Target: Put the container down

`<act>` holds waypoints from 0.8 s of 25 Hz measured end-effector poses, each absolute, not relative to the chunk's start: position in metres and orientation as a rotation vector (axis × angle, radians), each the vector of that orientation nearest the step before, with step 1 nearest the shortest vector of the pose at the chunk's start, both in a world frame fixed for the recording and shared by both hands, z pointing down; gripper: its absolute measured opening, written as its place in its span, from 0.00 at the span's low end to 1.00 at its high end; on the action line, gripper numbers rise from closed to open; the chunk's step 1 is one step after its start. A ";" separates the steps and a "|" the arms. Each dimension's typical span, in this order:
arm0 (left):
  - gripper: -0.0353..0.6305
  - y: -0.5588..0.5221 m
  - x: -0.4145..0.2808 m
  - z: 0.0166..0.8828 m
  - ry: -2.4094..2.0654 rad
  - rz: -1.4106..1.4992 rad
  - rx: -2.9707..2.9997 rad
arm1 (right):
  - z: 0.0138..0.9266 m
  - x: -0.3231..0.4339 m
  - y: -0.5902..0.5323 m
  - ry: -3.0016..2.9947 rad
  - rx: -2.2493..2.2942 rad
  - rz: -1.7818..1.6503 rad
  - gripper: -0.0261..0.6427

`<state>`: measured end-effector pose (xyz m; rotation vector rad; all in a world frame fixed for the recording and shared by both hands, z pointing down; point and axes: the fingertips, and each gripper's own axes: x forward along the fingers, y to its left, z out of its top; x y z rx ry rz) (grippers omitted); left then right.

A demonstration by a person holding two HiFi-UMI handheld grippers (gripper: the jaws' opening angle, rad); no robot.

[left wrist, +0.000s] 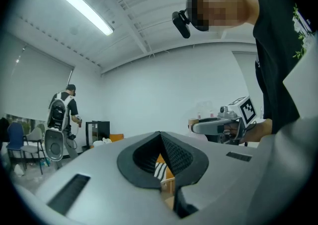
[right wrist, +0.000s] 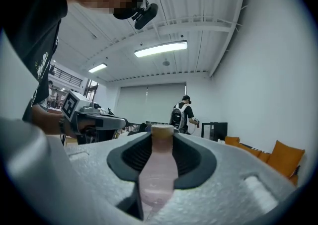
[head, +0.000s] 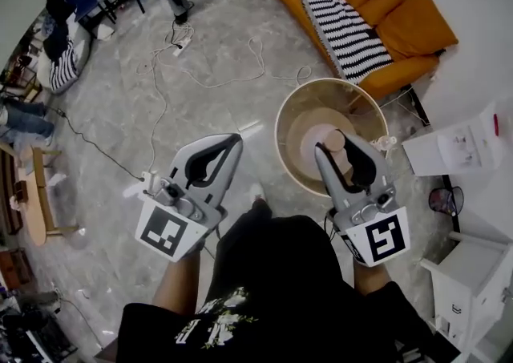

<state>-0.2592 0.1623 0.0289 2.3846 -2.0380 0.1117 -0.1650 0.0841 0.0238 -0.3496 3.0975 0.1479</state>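
Container [right wrist: 158,169]: a pale pink bottle with a tan cap, clamped between the jaws of the right gripper [right wrist: 159,134]. It lies along the jaws, cap out at the tips and body back toward the throat. The pads press on both sides of the body, and the jaws stand part open, only as wide as the bottle. Probably gripped at mid-body so it won't slip or swing while carried.

In the head view the container [head: 333,140] is in the air, resting on nothing, with the right gripper [head: 338,147] held about level in front of the person. It shows over the tub [head: 278,131], a round cream-rimmed thing on the floor. Can't tell whether it is truly above the tub or just lines up that way. Not set down yet, so a landing spot still has to be reached.

Left gripper [head: 230,143]: jaws together, nothing between them, only background showing through the gap behind the tips. It is held off to the side, well apart from the container, and looks like a spare hand with no job here.

Further out are a grey floor with cables, an orange sofa [head: 401,25] beyond the tub and a white cabinet [head: 469,273] on the right.
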 end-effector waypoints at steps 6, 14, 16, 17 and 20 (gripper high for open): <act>0.06 0.128 -0.298 0.041 -1.862 0.130 2.512 | 0.033 -0.197 0.062 3.065 -0.550 0.132 0.22; 0.06 0.050 -0.273 0.068 -1.428 0.094 2.725 | 0.049 -0.168 0.026 3.046 -0.976 0.105 0.22; 0.06 0.028 -0.244 0.076 -1.290 0.085 2.771 | 0.055 -0.139 0.013 3.033 -1.126 0.087 0.22; 0.06 0.019 -0.227 0.081 -1.224 0.089 2.791 | 0.059 -0.121 0.008 3.022 -1.200 0.068 0.22; 0.06 -0.008 -0.169 0.089 -1.078 0.110 2.846 | 0.071 -0.058 -0.008 2.972 -1.374 0.005 0.22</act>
